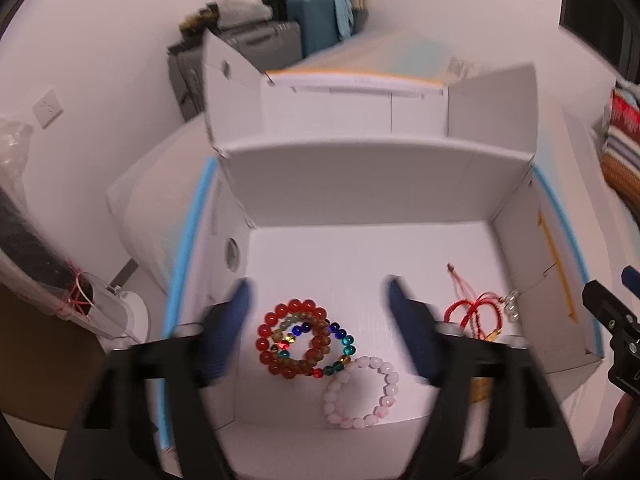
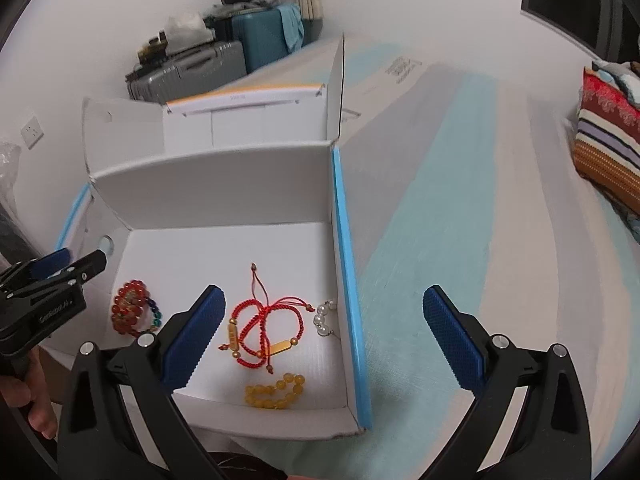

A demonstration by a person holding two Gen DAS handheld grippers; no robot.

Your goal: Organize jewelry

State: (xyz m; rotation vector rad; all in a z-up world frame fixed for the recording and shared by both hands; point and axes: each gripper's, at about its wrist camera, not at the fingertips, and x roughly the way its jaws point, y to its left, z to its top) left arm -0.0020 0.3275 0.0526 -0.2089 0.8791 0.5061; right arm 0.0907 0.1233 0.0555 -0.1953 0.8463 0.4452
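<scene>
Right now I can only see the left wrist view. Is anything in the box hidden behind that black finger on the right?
Observer: Yes. A yellow bead bracelet lies near the front of the white box, just in front of the red cord bracelets.
Operator: Where is the other tool?
Observer: The right gripper hangs with its jaws wide open, straddling the box's blue-edged wall.
Operator: Is it holding anything?
Observer: No, nothing is held between its jaws.
</scene>
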